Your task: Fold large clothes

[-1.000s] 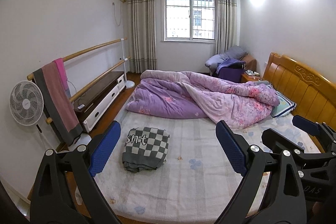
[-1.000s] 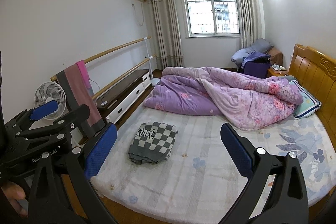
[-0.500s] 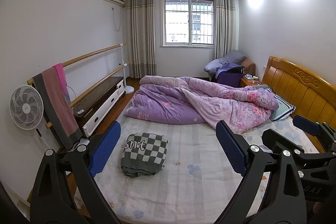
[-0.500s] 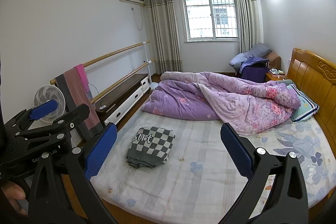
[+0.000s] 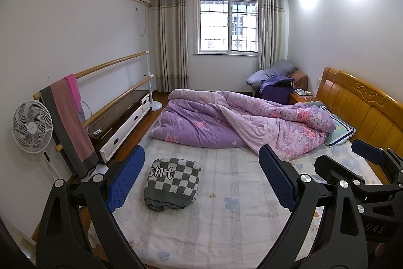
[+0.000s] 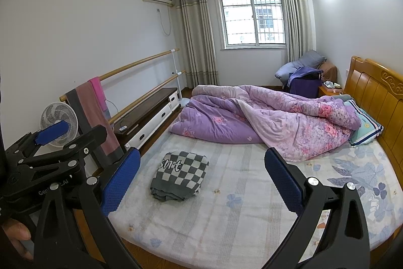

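Observation:
A grey-and-white checkered garment (image 5: pixel 173 183) (image 6: pixel 180 175) lies folded into a compact rectangle near the foot-left part of the bed (image 5: pixel 226 223), white lettering on its top edge. My left gripper (image 5: pixel 201 154) hangs open above and in front of the bed, well short of the garment, with nothing between its blue pads (image 5: pixel 126 180). My right gripper (image 6: pixel 202 155) is also open and empty, held beside the left one. Each gripper shows at the edge of the other's view: the right gripper (image 5: pixel 366 155) and the left gripper (image 6: pixel 51 134).
A crumpled purple floral quilt (image 5: pixel 239 125) covers the far half of the bed, with a pillow (image 5: pixel 340 132) by the wooden headboard (image 5: pixel 357 107). On the left stand a fan (image 5: pixel 31 126), wooden rails with a draped towel (image 5: pixel 68 117) and a low cabinet (image 5: pixel 121 117).
Both grippers have drawn back and lifted a little from the bed, so the garment sits lower and farther in the views. The folded garment has not moved; both grippers stay open.

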Motion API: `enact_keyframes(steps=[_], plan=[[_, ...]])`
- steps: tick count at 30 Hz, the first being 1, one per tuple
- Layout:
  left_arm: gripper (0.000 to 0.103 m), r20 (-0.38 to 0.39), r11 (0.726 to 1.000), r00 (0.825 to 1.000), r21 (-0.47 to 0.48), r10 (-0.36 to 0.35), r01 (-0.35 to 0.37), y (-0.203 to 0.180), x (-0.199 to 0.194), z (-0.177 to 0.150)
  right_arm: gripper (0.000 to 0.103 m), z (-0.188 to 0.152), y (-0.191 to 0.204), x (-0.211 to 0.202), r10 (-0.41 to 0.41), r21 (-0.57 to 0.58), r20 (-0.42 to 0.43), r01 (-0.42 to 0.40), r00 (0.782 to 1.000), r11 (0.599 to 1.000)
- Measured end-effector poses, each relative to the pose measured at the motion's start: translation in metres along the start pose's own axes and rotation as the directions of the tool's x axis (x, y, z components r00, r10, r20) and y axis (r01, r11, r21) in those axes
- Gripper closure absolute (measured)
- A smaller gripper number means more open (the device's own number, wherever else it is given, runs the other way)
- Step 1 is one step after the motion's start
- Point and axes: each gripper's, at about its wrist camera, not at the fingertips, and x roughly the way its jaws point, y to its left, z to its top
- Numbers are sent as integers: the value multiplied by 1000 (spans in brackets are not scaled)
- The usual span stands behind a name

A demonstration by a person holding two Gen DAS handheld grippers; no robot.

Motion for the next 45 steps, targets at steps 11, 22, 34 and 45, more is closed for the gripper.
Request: enact_keyframes(steps=[11, 22, 34, 45], plan=[[11, -6, 1000, 1000, -4, -3, 3, -1, 2, -1, 8, 2, -6, 1, 2, 6, -3, -2, 1000, 1000], [11, 0, 1000, 1000, -2, 10, -10, -6, 5, -10, 8, 2, -9, 4, -7, 13, -11, 7, 1000, 1000], [11, -3, 1000, 1000, 1, 10, -10, -10, 7, -12, 8, 2, -8, 6, -6, 17, -15, 6, 1000, 1000], [11, -4, 1000, 1000, 2, 12, -12, -11, 7, -11, 8, 2, -8, 6, -6, 18, -17, 6, 1000, 1000]])
